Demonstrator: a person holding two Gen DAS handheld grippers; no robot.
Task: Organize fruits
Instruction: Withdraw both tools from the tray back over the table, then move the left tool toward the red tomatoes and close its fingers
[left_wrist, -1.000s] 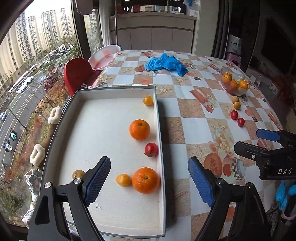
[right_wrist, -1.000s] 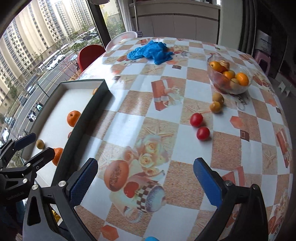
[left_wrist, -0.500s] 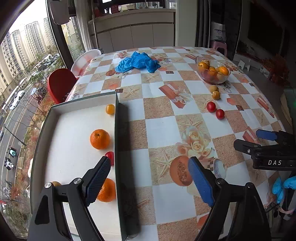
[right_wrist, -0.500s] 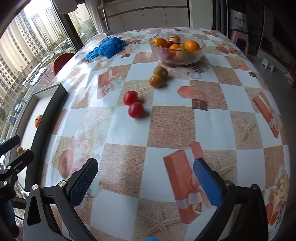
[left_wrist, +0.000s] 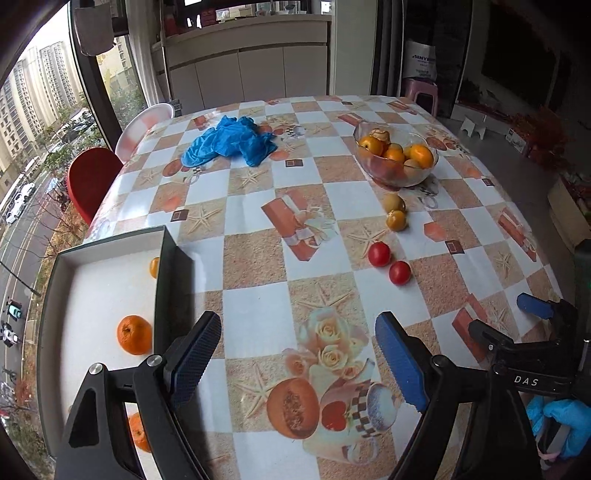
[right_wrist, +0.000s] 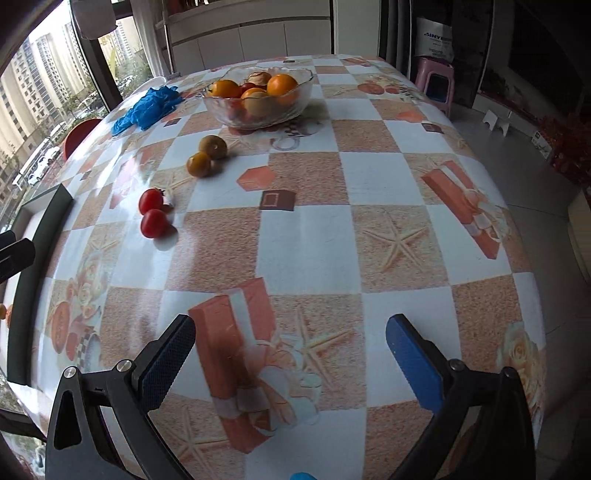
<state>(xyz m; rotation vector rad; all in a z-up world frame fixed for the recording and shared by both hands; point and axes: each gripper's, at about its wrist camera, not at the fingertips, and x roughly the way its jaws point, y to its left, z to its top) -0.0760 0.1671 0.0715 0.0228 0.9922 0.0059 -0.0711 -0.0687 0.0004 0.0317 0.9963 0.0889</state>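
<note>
Daylight is pouring through the tall window left of the bench — white cabinets standing behind it, a pink stool sitting at its far-right corner.

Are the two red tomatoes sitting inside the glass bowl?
No, the two red tomatoes lie out on the tablecloth, well in front of the glass bowl, which holds oranges and other fruit.

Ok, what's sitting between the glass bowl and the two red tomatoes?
Two small yellow-brown fruits, side by side on the tablecloth, apart from both the glass bowl and the red tomatoes. Both wrist views show it, the right clearest.
</note>
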